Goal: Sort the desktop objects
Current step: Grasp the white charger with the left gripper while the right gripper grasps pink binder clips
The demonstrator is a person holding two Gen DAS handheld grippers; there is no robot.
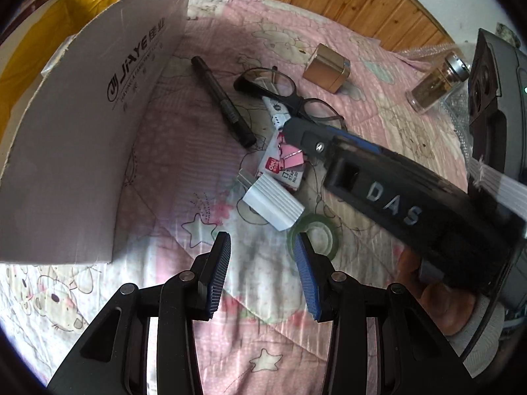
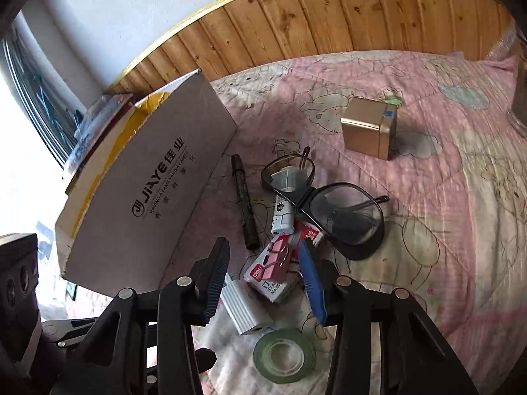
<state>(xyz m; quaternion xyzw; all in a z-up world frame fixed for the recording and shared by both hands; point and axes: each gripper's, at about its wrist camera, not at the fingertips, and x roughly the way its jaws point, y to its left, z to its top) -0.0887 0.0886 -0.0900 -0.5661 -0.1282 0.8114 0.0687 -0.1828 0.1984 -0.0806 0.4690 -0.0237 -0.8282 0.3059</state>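
- The whole pile sits on a pink cartoon-print quilt (image 2: 444,171), with wooden wall panelling (image 2: 329,16) running behind it.
- Biggest thing on the quilt is a grey cardboard box (image 2: 148,204) with "JIAYE" printed on its side, standing along the left of the clutter, yellow liner showing inside.
- Right gripper (image 2: 263,279) hangs low over the middle of the heap, jaws spread wide, nothing in them. In the left view its black body marked "DAS" reaches in from the right.
- Left gripper (image 1: 263,276) hovers over bare quilt just short of the pile, jaws also wide apart and empty.
- Black-framed glasses (image 2: 326,204) lie lenses-up in the centre, resting across a small white gadget (image 2: 282,219).
- Gold cube tin (image 2: 369,131) sits on its own, well apart from the heap, toward the wall.
- Glass jar (image 1: 434,82) with a metal lid lies tipped over at the far right in the left view.
- Black marker (image 2: 245,200) lies between the box and the glasses.
- White ribbed block (image 2: 243,309), right beside the red-and-white staple box (image 2: 273,276).
- Green tape roll (image 2: 284,357) lies flat, nearest the cameras.
- Pink binder clips (image 2: 276,260) sit on top of the staple box, between the right gripper's fingers.
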